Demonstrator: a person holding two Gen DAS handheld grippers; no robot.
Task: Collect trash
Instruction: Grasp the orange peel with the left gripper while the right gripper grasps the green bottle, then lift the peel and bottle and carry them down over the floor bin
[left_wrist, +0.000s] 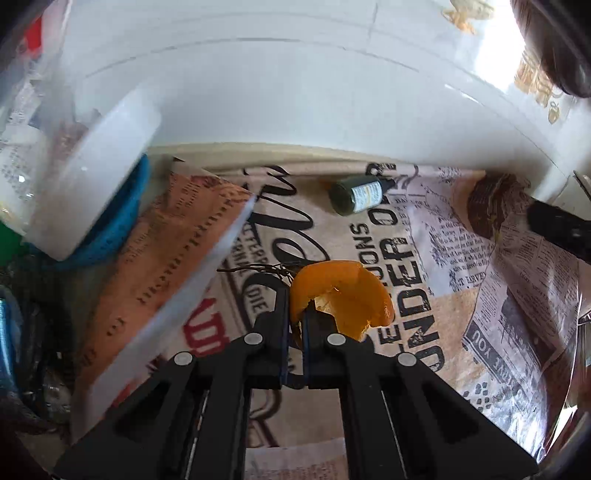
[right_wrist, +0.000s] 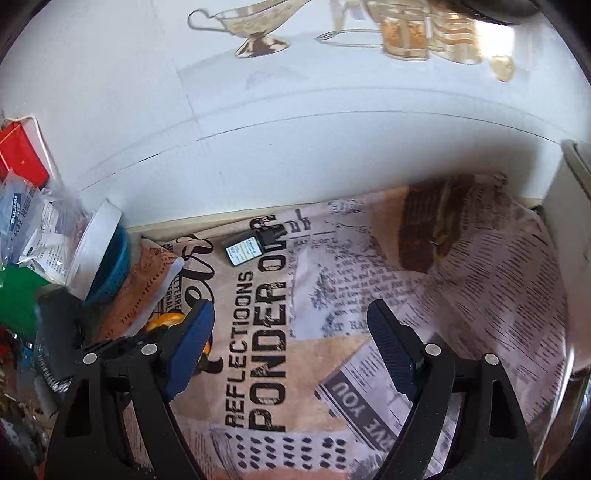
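My left gripper (left_wrist: 296, 302) is shut on a piece of orange peel (left_wrist: 343, 291) and holds it above the newspaper-print tablecloth (left_wrist: 417, 295). A thin dry twig (left_wrist: 258, 268) lies just beyond the peel. A small dark dropper bottle (left_wrist: 356, 194) lies on its side near the wall; it also shows in the right wrist view (right_wrist: 253, 246). My right gripper (right_wrist: 291, 317) is open and empty above the tablecloth (right_wrist: 258, 350), with the bottle ahead of it. The orange peel (right_wrist: 164, 319) shows behind its left finger.
An orange paper sheet (left_wrist: 162, 266) and a white roll on a blue object (left_wrist: 99, 177) lie at the left. Cluttered packets and a red box (right_wrist: 20, 155) fill the far left. A brown crumpled piece (right_wrist: 432, 225) sits at the back right by the white wall.
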